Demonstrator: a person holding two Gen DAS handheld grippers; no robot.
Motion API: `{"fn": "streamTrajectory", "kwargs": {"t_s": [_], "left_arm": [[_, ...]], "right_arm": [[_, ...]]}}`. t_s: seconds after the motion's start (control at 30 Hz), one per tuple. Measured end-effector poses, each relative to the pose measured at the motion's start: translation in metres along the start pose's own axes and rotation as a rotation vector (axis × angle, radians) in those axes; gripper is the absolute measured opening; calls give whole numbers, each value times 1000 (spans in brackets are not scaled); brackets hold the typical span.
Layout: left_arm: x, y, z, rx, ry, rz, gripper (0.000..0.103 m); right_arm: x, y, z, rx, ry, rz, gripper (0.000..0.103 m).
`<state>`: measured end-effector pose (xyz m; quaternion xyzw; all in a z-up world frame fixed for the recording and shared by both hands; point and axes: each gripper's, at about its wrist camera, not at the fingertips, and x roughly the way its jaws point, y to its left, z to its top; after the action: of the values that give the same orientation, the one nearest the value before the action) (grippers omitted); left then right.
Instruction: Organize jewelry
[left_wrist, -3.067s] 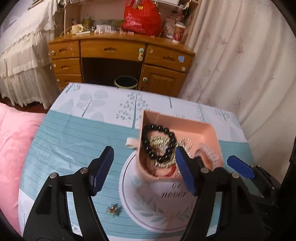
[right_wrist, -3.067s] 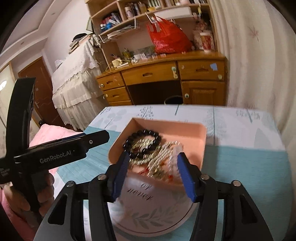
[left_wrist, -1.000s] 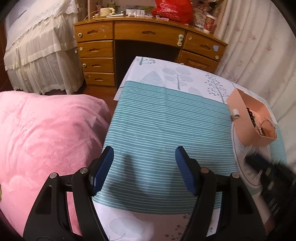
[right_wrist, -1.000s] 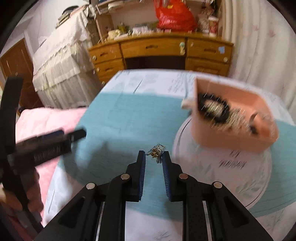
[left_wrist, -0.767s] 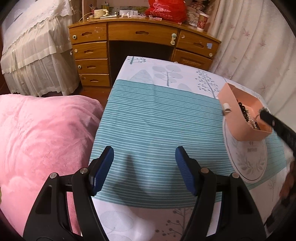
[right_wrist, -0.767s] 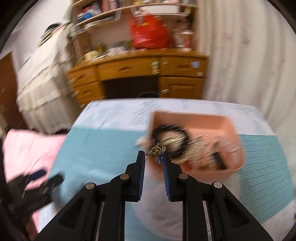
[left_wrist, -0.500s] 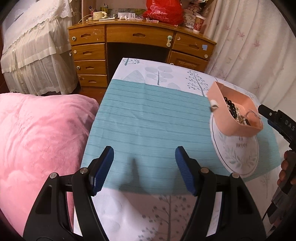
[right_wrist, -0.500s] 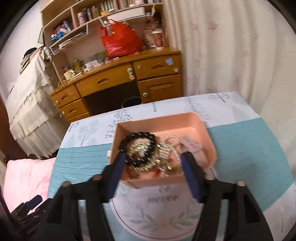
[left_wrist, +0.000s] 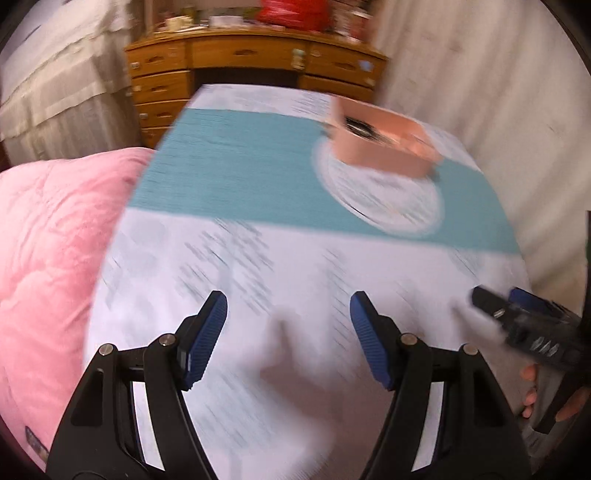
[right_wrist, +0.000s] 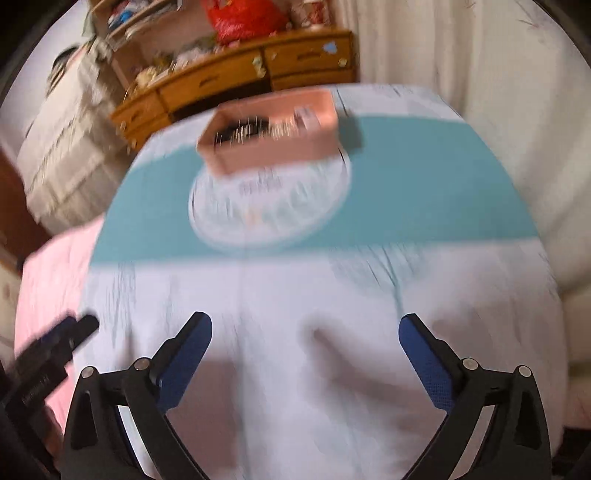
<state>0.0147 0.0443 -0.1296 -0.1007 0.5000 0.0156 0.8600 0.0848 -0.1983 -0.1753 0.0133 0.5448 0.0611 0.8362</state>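
A pink box (left_wrist: 384, 144) holding a black bead bracelet and other jewelry stands on the far edge of a round white plate (left_wrist: 380, 199) on the table; both views are motion-blurred. It also shows in the right wrist view (right_wrist: 269, 136), on the plate (right_wrist: 269, 214). My left gripper (left_wrist: 288, 332) is open and empty, over the near white part of the tablecloth, well short of the box. My right gripper (right_wrist: 304, 350) is wide open and empty, also over the near cloth. Each gripper shows at the edge of the other's view.
The table has a teal band (left_wrist: 229, 173) and white printed cloth. A pink quilt (left_wrist: 48, 258) lies to the left. A wooden desk with drawers (left_wrist: 251, 62) and a red bag (right_wrist: 243, 18) stand behind. Curtains (right_wrist: 480, 74) hang to the right.
Both grippers have pulled back toward the near end of the table, away from the box. The right gripper, earlier shut on a small gold piece, opened over the box and is empty.
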Motion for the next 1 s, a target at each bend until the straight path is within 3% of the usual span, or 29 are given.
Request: {"fn": "streamTrajectory", "kwargs": {"t_s": [0.17, 0.33, 0.47, 0.67, 0.73, 0.87, 1.0], "left_arm": [[-48, -61, -27, 81, 63, -103, 67], [-100, -109, -30, 200, -4, -57, 77], [-127, -131, -17, 244, -19, -54, 78], [-153, -145, 12, 197, -21, -29, 82], [-162, -146, 19, 185, -40, 1, 85], [-171, -143, 22, 161, -56, 69, 103], [-172, -137, 18, 153, -73, 151, 103]], "right_arm": [[-49, -27, -65, -106, 51, -38, 103], [-108, -65, -107, 6, 37, -28, 103], [-150, -87, -113, 126, -3, 7, 103], [-202, -92, -94, 136, -46, 44, 103], [-220, -91, -89, 145, -24, 87, 103], [-240, -79, -76, 108, -20, 108, 103], [-249, -65, -63, 76, -47, 77, 103]]}}
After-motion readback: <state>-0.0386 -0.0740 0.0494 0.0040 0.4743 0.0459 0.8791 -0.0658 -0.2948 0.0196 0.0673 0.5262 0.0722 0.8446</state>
